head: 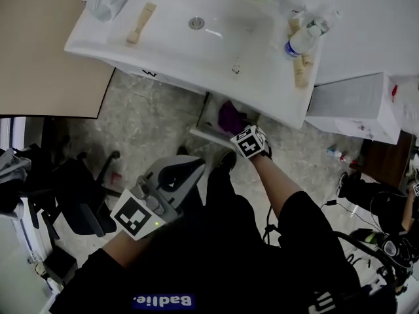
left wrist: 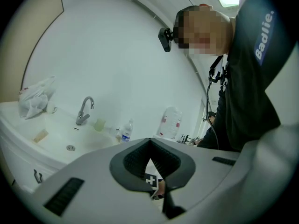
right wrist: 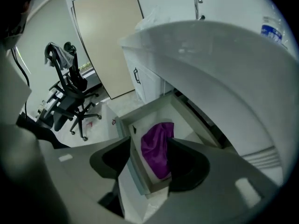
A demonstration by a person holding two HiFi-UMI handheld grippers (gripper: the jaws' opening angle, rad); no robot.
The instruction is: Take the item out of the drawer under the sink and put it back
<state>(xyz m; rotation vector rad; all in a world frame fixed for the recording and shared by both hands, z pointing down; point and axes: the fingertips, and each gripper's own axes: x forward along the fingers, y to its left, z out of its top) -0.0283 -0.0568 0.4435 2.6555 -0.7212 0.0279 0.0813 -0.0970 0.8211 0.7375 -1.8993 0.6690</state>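
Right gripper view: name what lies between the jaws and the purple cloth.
Nothing in that view: the right gripper's open jaws frame the purple cloth in the drawer.

The sink (head: 163,41) hides most of the drawer (head: 204,131) and part of the purple cloth (head: 230,118).

The drawer (right wrist: 145,117) is pulled out and left open from above at the front; its back is covered by the sink (right wrist: 210,64), and room inside is filled by the purple cloth (right wrist: 157,148)
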